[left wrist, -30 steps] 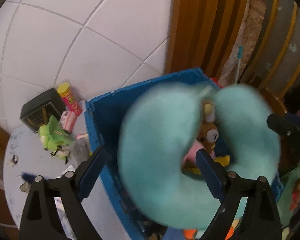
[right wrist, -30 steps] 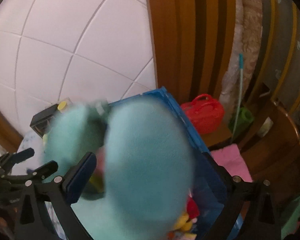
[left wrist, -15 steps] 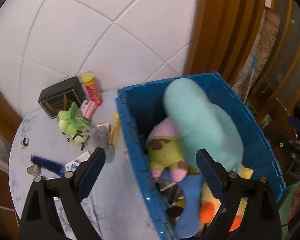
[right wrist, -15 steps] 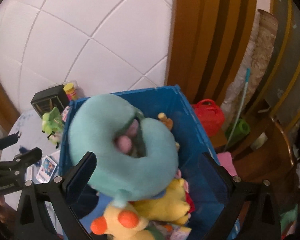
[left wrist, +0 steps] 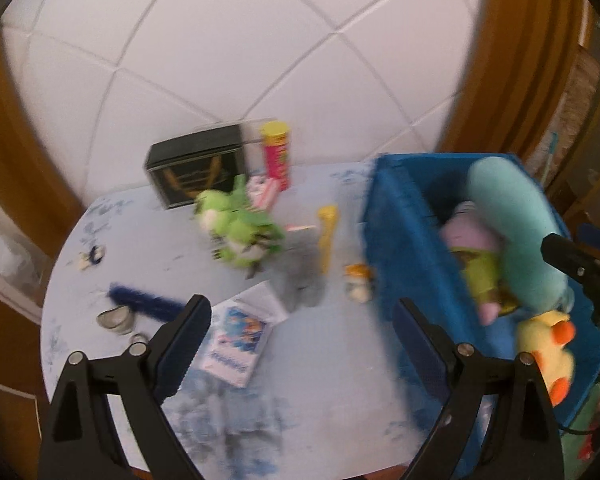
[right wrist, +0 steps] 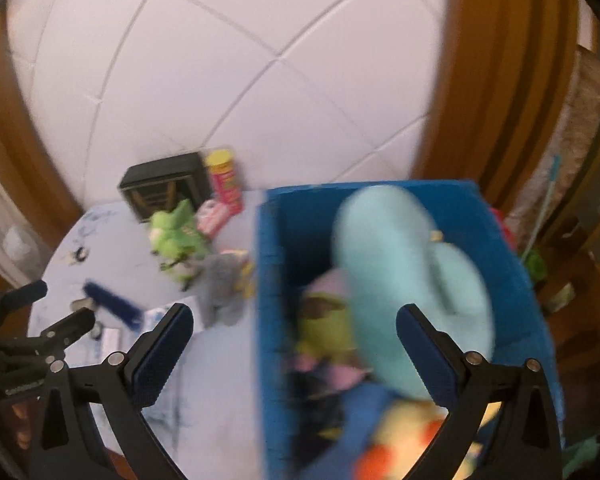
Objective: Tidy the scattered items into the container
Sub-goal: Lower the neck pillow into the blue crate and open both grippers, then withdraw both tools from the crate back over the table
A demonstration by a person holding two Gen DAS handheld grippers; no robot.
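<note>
Since a second ago the teal neck pillow (right wrist: 404, 280) has left both grippers and now lies in the blue container (right wrist: 284, 216), and both views have swung across toward the desk (left wrist: 332, 360).

That container stands at the desk's right edge. The pillow leans against its far right wall, on top of a pink and green plush (left wrist: 476, 264) and a yellow duck with orange beak and feet (left wrist: 548, 348) near the container's near corner.

On the round, pale blue desk, a black box with gold markings (left wrist: 196, 168) sits at the far edge, with a red tube with a yellow cap (left wrist: 277, 156) upright just beside it and a small pink packet (left wrist: 265, 192) in front of the tube. A green plush (left wrist: 240, 228) lies near the middle. A grey soft item (left wrist: 304, 280) and a yellow stick-shaped thing (left wrist: 326, 236) lie between it and the container, and a small orange and white figure (left wrist: 358, 282) lies just beside the container wall. White cards with blue print (left wrist: 236, 340) and a dark blue brush (left wrist: 144, 302) lie toward the near left edge, blurred.

Left gripper (left wrist: 300, 348): spread wide above the desk, holding nothing. Right gripper (right wrist: 296, 352): also spread wide and holding nothing, one finger over the desk and the other over the container.
</note>
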